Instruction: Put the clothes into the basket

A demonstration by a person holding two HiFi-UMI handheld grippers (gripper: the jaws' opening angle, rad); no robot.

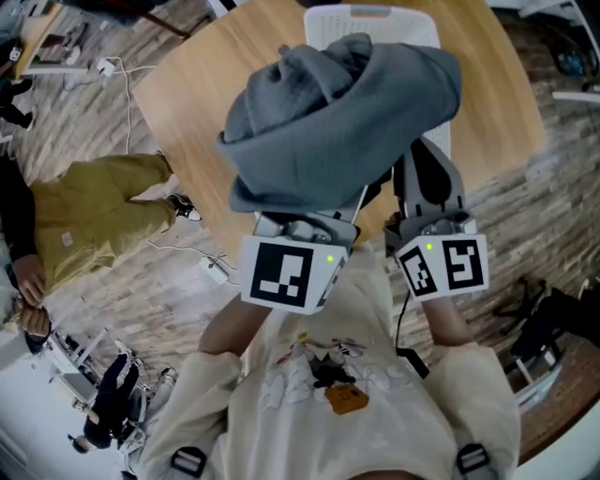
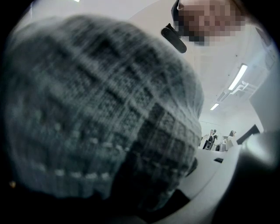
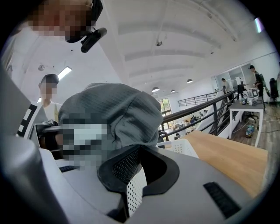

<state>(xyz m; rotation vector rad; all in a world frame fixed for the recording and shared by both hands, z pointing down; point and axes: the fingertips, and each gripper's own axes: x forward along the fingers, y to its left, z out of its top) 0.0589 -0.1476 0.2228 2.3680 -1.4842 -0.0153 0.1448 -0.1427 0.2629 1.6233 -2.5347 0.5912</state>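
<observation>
The wooden table (image 1: 202, 94) takes up most of the upper head view, and the right gripper view shows only its far right corner (image 3: 227, 153). The gray hooded garment (image 1: 337, 112) is bunched and raised above the tabletop, covering most of the white basket (image 1: 375, 19), which stands on the table just beyond it. Only the basket's perforated rim (image 3: 181, 146) shows in the right gripper view, beside the garment (image 3: 113, 113). The left gripper (image 1: 300, 246) carries the garment. Its marker cube is exposed in the head view but its jaws are buried under the cloth. The left gripper view is filled by out-of-focus knit fabric (image 2: 100, 118), consistent with jaws set wide on a thick wad of it. The right gripper (image 1: 427, 173) is beside the garment, apart from the cloth, and its own view shows the pads (image 3: 133, 175) pressed together with nothing between them. Only the head view shows a seated person in olive clothing (image 1: 103, 202) on the plank floor to the left and a white cable (image 1: 127, 70). Only the right gripper view shows a black railing (image 3: 205, 109) and distant people at a desk (image 3: 256, 78).
</observation>
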